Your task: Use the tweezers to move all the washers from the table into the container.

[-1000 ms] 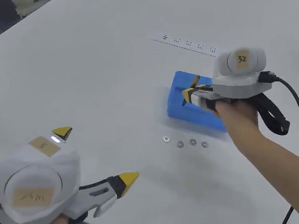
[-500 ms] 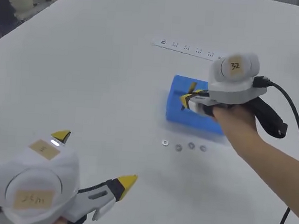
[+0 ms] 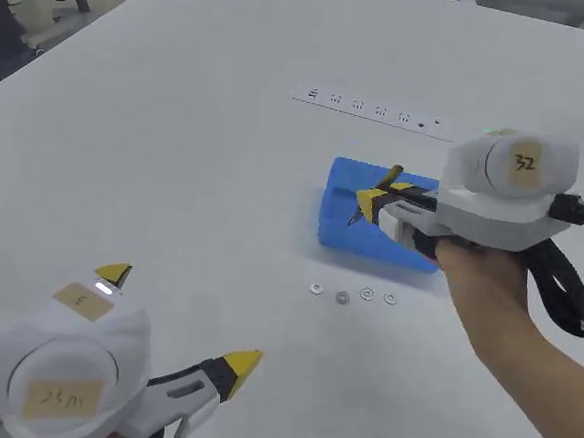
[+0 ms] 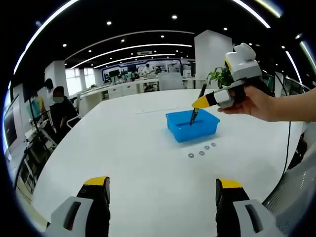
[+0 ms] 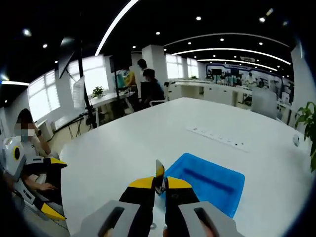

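Observation:
Several small metal washers (image 3: 342, 298) lie in a short row on the white table, just in front of the blue container (image 3: 343, 235). My right gripper (image 3: 370, 200) hovers over the container's left part, shut on dark tweezers (image 3: 354, 217) whose tip points down toward it. In the right gripper view the tweezers (image 5: 159, 171) stick up between the closed yellow jaws, with the container (image 5: 212, 183) beyond. The left gripper view shows the washers (image 4: 201, 152), the container (image 4: 192, 126) and the tweezers (image 4: 196, 107). My left gripper (image 3: 178, 317) stays open near the table's front left, holding nothing.
A white power strip (image 3: 375, 112) lies on the table behind the container. Bare white tabletop (image 3: 176, 151) spreads to the left and front. People sit at desks (image 5: 145, 86) far off in the room.
The right gripper's body has drawn a little to the right while the tweezers stay over the container. The left gripper has hardly moved; the head camera shifted.

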Tool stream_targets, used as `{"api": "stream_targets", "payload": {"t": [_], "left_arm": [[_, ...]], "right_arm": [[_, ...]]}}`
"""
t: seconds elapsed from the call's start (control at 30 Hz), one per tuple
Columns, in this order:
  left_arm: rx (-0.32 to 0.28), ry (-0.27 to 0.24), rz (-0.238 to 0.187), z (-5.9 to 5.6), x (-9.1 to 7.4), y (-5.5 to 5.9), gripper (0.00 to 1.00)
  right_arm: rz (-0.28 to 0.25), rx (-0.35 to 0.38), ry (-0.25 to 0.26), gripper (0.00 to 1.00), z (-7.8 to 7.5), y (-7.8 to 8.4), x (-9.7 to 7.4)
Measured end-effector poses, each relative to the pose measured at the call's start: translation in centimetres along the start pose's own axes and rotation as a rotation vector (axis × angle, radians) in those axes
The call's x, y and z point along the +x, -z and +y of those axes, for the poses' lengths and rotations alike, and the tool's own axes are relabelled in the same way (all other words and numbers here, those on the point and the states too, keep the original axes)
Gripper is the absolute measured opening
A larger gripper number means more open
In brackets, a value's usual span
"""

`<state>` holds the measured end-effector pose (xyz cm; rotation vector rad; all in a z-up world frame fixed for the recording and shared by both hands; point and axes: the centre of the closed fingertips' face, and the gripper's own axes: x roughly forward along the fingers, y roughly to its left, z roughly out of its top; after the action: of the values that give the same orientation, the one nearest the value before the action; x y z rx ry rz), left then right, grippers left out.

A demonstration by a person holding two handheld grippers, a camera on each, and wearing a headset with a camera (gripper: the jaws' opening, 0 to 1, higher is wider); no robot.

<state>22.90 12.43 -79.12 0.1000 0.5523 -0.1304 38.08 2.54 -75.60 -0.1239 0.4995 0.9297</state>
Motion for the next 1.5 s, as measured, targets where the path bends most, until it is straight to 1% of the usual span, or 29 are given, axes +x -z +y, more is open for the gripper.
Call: {"api": "stream_targets", "payload": {"t": [0.07, 0.1, 0.13, 0.23, 0.3, 0.4, 0.5, 0.63, 0.73, 1.0, 1.1, 1.3, 1.4, 1.5], "left_arm": [[-0.001, 0.002, -0.001, -0.1, 0.0, 0.0, 0.9], [-0.001, 0.005, 0.002, -0.1, 0.0, 0.0, 0.9], [0.001, 0.007, 0.005, -0.2, -0.1, 0.0, 0.9], [0.006, 0.008, -0.002, -0.3, -0.1, -0.1, 0.91], [0.007, 0.004, 0.008, -0.2, 0.0, 0.1, 0.91], [0.004, 0.001, 0.009, -0.1, -0.1, 0.1, 0.91], [0.005, -0.001, 0.017, 0.0, -0.1, 0.2, 0.91], [0.01, 0.001, 0.016, -0.1, -0.1, 0.1, 0.91], [0.009, 0.002, 0.016, 0.0, 0.0, 0.1, 0.91], [0.011, 0.006, 0.02, 0.0, 0.1, 0.3, 0.9], [0.013, 0.005, 0.023, 0.0, 0.1, 0.3, 0.9], [0.014, 0.002, 0.026, 0.0, 0.0, 0.4, 0.9], [0.013, 0.0, 0.025, 0.1, 0.0, 0.4, 0.9], [0.012, -0.002, 0.026, 0.2, 0.1, 0.4, 0.9]], "right_arm": [[0.007, 0.003, -0.01, 0.03, 0.7, 0.6, -0.1], [0.02, 0.0, -0.02, 0.03, 1.1, 1.2, 0.0], [0.025, -0.002, -0.022, 0.03, 1.2, 1.4, 0.0], [0.041, 0.014, -0.047, 0.04, 2.2, 2.5, 0.3], [0.057, 0.014, -0.056, 0.04, 2.5, 3.1, 0.8], [0.085, 0.011, -0.071, 0.04, 2.9, 4.1, 1.4], [0.111, 0.003, -0.074, 0.04, 2.8, 5.0, 2.0], [0.128, 0.001, -0.075, 0.04, 2.7, 5.8, 2.5], [0.136, 0.002, -0.07, 0.04, 2.6, 6.1, 2.6], [0.131, 0.004, -0.066, 0.04, 2.8, 6.1, 2.8], [0.131, -0.013, -0.067, 0.04, 3.0, 6.1, 2.9], [0.137, -0.072, -0.064, 0.04, 3.2, 6.2, 2.9], [0.147, -0.089, -0.069, 0.04, 3.3, 6.2, 2.9], [0.154, -0.1, -0.062, 0.04, 3.2, 6.1, 2.9]]}}
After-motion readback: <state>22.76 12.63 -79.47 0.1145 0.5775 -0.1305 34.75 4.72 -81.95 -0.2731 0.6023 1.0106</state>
